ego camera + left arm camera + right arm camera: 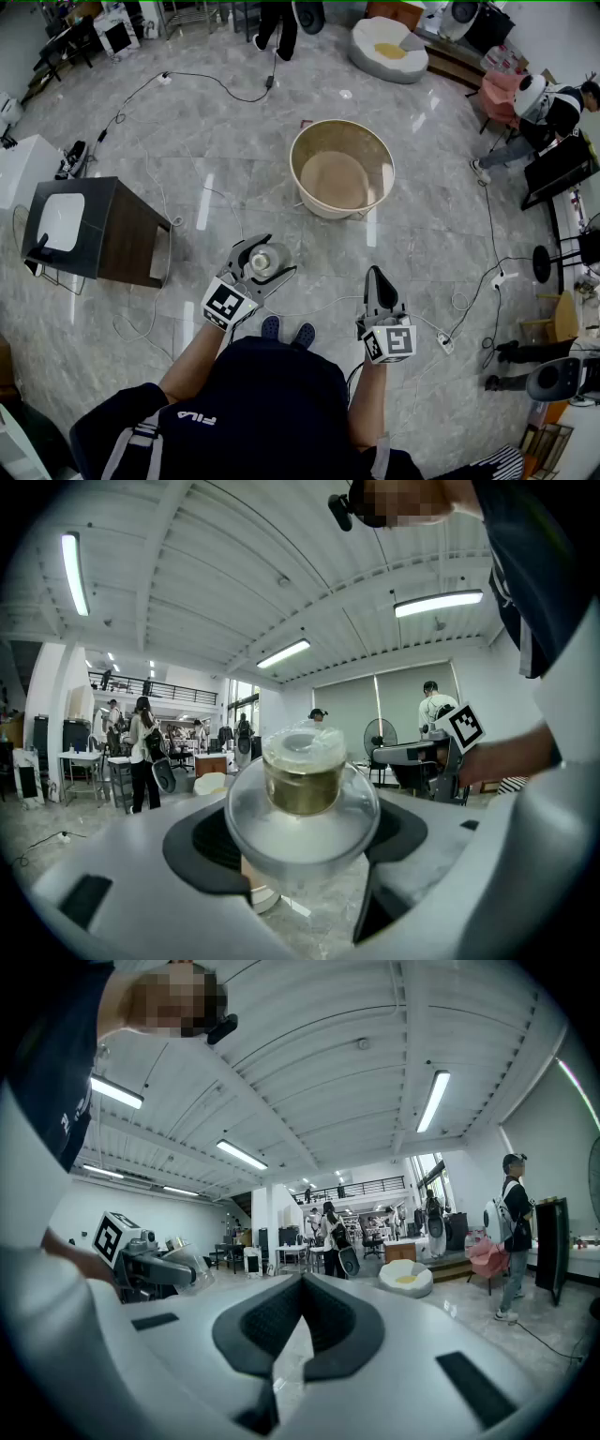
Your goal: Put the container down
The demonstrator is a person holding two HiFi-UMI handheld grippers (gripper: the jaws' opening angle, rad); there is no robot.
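Two hand-held grippers appear before a person in a dark shirt standing on a grey marble floor point(187, 141). The left gripper point(275, 255) has its jaws spread wide and clamped on a clear round container point(262, 261), one pad on each side of its body; the container hangs above the floor just ahead of the person's blue shoes point(286, 330), touching nothing but the jaws. In the left gripper view the container fills the gap between the jaws, lid uppermost, with an olive-gold band showing beneath the clear lid. The right gripper point(376, 277) is to the right of the left one and apart from it; its jaws are together with nothing between them, as the right gripper view confirms. That view also shows the left gripper's marker cube point(111, 1234) at its left edge. A round beige tub point(342, 122) stands on the floor beyond both grippers, well apart from the container; a dark side table point(103, 202) bearing a white panel stands to the left. Black and white cables point(216, 89) trail across the floor; a white power strip point(445, 342) lies near the right gripper. Several other people stand or sit along the room's far edges.
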